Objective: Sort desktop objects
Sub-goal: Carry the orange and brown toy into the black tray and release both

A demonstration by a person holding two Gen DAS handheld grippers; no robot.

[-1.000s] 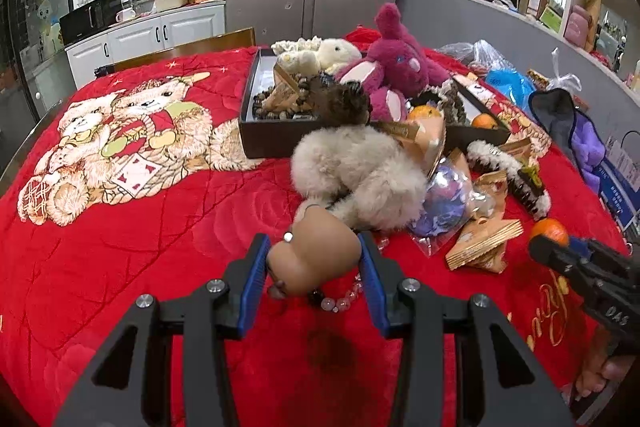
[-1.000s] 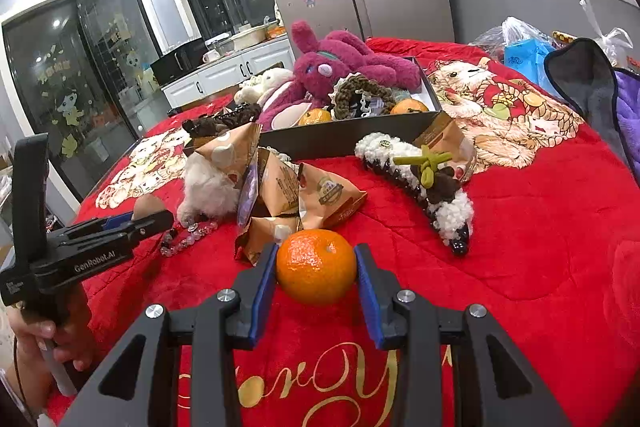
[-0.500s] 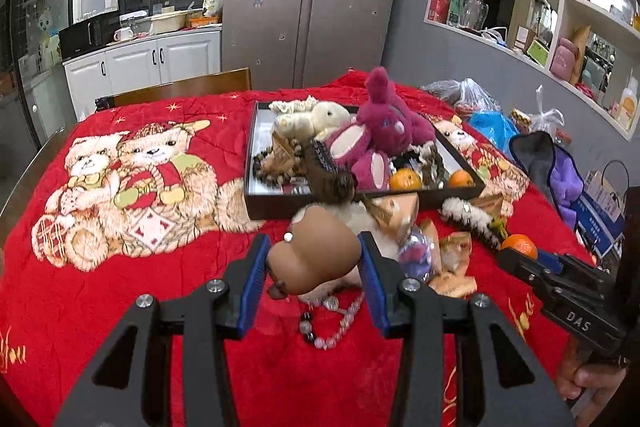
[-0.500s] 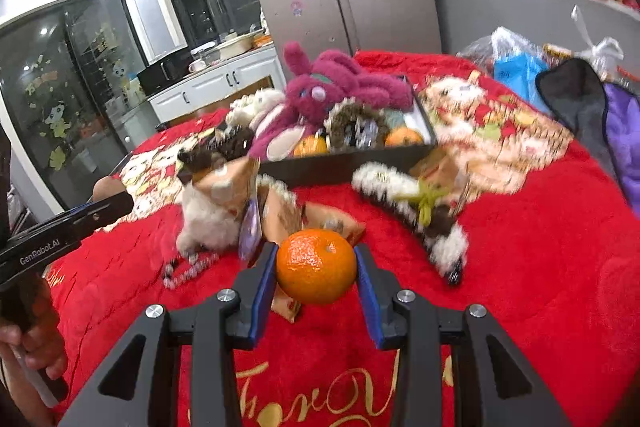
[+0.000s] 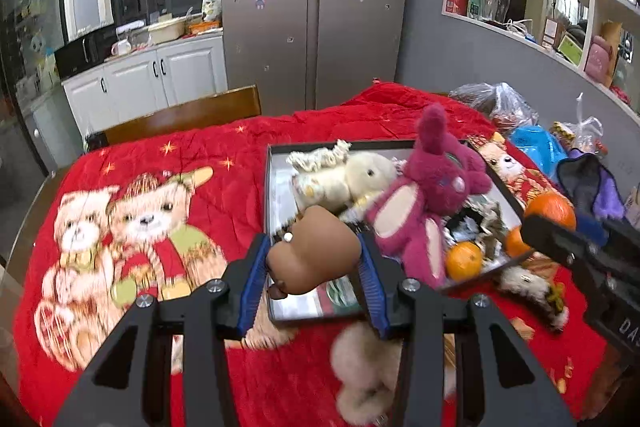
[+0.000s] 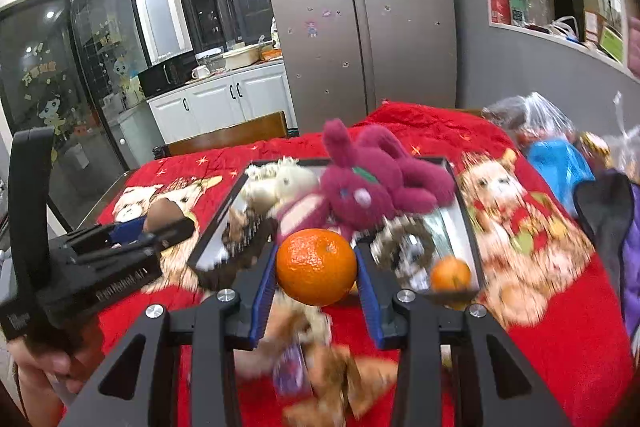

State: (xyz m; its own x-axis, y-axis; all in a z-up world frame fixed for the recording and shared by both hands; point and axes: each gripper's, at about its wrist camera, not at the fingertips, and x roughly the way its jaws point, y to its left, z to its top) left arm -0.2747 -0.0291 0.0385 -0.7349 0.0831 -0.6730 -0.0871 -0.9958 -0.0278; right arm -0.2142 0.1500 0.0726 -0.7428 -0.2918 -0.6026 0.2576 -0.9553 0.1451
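Observation:
My left gripper is shut on a smooth brown rounded toy and holds it in the air above the near left end of the dark tray. My right gripper is shut on a tangerine, raised in front of the tray. Inside the tray lie a magenta plush rabbit, a cream plush, tangerines and a dark beaded piece. A fluffy beige plush lies on the red blanket below my left gripper. The right gripper also shows at the left wrist view's right edge.
Snack packets and a fuzzy black-and-white strip lie on the blanket near the tray. Plastic bags and a dark and purple cloth sit at the table's right side. A wooden chair back stands behind the table.
Both grippers rose and moved forward toward the tray, each keeping its load. The fluffy plush, bead string and packets slid down under the fingers in both views.

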